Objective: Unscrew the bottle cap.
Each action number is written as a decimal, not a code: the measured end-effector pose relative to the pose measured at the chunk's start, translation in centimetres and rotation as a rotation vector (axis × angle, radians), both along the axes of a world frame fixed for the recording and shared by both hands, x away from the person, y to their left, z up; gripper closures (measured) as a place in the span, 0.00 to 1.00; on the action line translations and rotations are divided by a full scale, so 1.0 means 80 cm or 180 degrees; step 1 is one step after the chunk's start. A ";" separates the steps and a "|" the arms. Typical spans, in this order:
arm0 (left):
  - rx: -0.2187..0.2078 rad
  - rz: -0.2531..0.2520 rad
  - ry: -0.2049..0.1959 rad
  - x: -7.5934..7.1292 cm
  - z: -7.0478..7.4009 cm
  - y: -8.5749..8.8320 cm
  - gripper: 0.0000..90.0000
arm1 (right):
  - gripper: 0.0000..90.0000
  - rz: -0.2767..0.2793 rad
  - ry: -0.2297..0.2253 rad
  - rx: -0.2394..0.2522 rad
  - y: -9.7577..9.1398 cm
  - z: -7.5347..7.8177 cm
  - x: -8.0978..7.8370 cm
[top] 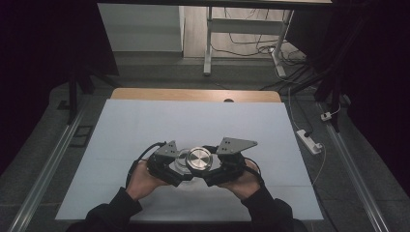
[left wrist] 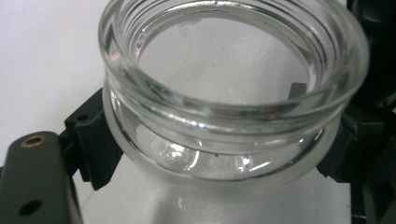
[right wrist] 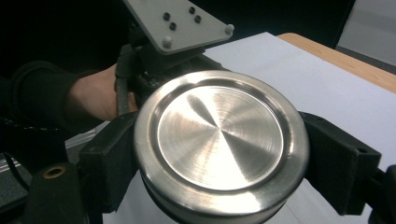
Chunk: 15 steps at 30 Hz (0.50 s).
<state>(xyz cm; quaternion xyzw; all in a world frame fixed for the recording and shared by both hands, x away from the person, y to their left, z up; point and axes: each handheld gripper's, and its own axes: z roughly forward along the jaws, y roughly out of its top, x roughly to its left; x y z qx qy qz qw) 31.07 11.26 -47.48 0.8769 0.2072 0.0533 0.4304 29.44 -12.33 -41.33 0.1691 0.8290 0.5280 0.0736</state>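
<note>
A clear glass jar (left wrist: 229, 116) with a threaded open mouth sits between the jaws of my left gripper (left wrist: 217, 144), whose black pads (left wrist: 93, 140) press on its sides. My right gripper (right wrist: 219, 158) is shut on a round brushed-metal lid (right wrist: 219, 140), pads (right wrist: 109, 158) at both edges. From above, the lid (top: 199, 158) lies level, just right of the jar (top: 181, 157) and partly over it. Both grippers meet at the table's near middle: left gripper (top: 178, 165), right gripper (top: 202, 168). I cannot tell whether lid and jar touch.
A white sheet (top: 145, 125) covers the table, with a wooden edge (top: 193, 94) at the far side. On the floor to the right lies a power strip (top: 309, 141) with cables. A desk frame (top: 208, 43) stands beyond. In the right gripper view, the left hand (right wrist: 93, 98) shows behind the lid.
</note>
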 end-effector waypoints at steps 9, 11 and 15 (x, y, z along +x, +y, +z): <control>0.0016 0.0075 -0.0036 0.007 0.002 0.004 0.18 | 0.20 0.0002 -0.0028 0.0001 -0.002 0.002 -0.007; 0.0013 0.0093 -0.0035 0.009 0.001 0.005 0.18 | 0.20 -0.0001 -0.0032 -0.0002 -0.002 0.002 -0.008; 0.0030 0.0111 -0.0050 0.012 0.002 0.007 0.18 | 0.20 -0.0010 -0.0038 -0.0017 -0.002 0.001 -0.010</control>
